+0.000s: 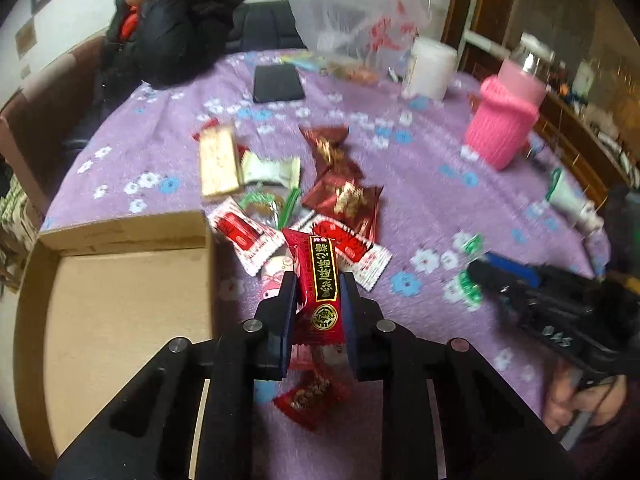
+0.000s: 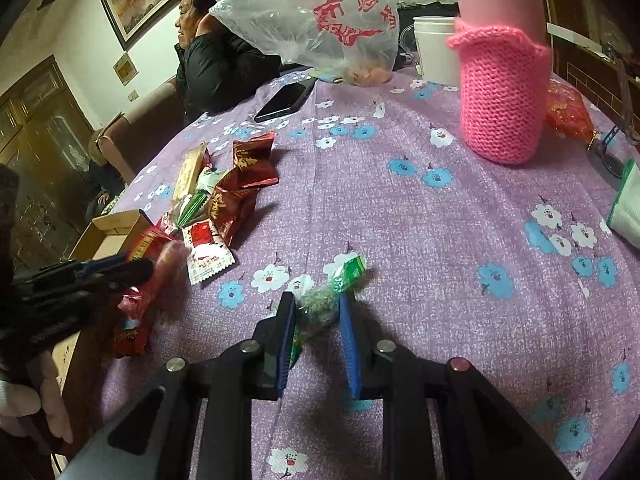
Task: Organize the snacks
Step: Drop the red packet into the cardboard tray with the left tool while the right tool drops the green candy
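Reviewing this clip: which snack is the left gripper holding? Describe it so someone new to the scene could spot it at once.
Start at the open cardboard box at the near left of the purple flowered tablecloth. Just right of it, the left gripper clamps a red snack packet upright above the pile. Unlike its neighbours, it carries a black vertical strip of gold characters and a round gold emblem.

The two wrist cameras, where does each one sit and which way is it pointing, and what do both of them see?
Left wrist: rides the left tongs, looking across the table at the snack pile and box; they pinch a red snack; right tongs enter at right.
Right wrist: rides the right tongs, facing the pink bottle and bag; they pinch a green snack; left tongs enter at left.
Shared: pile, box, bottle, bag, phone, seated person.
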Demonstrator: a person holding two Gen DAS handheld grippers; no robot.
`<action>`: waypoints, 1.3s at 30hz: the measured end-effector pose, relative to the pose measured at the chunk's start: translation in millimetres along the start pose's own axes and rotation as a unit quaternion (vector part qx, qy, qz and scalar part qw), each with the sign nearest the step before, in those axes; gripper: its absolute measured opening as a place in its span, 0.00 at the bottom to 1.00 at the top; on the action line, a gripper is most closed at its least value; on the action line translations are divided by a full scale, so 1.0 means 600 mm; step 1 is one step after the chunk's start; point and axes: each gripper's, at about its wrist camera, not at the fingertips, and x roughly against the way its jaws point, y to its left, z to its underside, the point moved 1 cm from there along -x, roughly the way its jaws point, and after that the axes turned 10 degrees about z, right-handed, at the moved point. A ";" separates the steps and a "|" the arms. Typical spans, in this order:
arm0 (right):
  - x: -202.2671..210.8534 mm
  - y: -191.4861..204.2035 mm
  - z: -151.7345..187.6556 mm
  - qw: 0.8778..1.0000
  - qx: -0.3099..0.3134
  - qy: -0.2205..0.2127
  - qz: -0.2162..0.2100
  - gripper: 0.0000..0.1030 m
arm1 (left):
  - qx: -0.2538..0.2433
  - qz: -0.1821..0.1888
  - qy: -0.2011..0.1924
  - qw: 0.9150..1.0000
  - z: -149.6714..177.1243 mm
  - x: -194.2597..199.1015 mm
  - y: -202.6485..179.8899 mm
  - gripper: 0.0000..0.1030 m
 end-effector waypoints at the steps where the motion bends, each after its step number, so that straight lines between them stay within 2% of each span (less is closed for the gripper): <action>1: 0.003 0.000 0.001 1.000 -0.001 -0.004 -0.004 0.24 | 0.007 0.007 -0.012 1.000 0.000 0.019 0.001 0.20; 4: 0.018 0.007 0.001 1.000 0.005 -0.023 -0.018 0.24 | 0.032 0.022 -0.046 0.998 0.006 0.086 0.008 0.20; 6: 0.036 0.019 0.000 0.999 0.010 -0.036 -0.027 0.24 | 0.042 0.015 -0.063 0.997 0.015 0.131 0.019 0.20; 8: 0.057 0.038 -0.004 0.997 0.007 -0.039 -0.058 0.24 | 0.054 -0.001 -0.074 0.996 0.032 0.169 0.039 0.20; 12: 0.087 0.134 -0.012 0.990 0.037 -0.017 -0.136 0.24 | 0.100 -0.042 -0.075 0.991 0.077 0.207 0.108 0.20; 16: 0.081 0.258 -0.002 0.979 0.087 0.021 -0.186 0.24 | 0.166 -0.058 -0.062 0.982 0.125 0.206 0.186 0.20; 20: 0.050 0.362 0.015 0.972 0.137 0.046 -0.183 0.24 | 0.198 -0.058 -0.063 0.976 0.153 0.205 0.224 0.20; 22: 0.033 0.391 0.021 0.971 0.146 0.057 -0.178 0.24 | 0.207 -0.061 -0.067 0.974 0.158 0.207 0.236 0.21; 26: 0.005 0.432 0.020 0.972 0.170 0.058 -0.149 0.27 | 0.228 -0.041 -0.075 0.970 0.158 0.210 0.258 0.21; 28: -0.001 0.439 0.020 0.972 0.181 0.061 -0.138 0.27 | 0.239 -0.033 -0.076 0.968 0.157 0.212 0.263 0.21; 31: 0.025 0.415 0.008 0.971 0.175 0.047 -0.155 0.28 | 0.245 -0.022 -0.087 0.965 0.159 0.230 0.258 0.21; 33: 0.048 0.376 -0.012 0.976 0.156 0.022 -0.153 0.36 | 0.237 -0.017 -0.102 0.966 0.161 0.247 0.244 0.21; 36: 0.048 0.298 -0.039 0.986 0.132 0.000 -0.104 0.37 | 0.217 -0.002 -0.117 0.969 0.165 0.265 0.212 0.21; 38: 0.027 0.249 -0.049 0.991 0.123 0.008 -0.062 0.38 | 0.202 0.015 -0.120 0.972 0.168 0.266 0.185 0.21; 39: 0.018 0.231 -0.049 0.992 0.112 0.020 -0.056 0.37 | 0.196 0.022 -0.120 0.973 0.169 0.266 0.175 0.21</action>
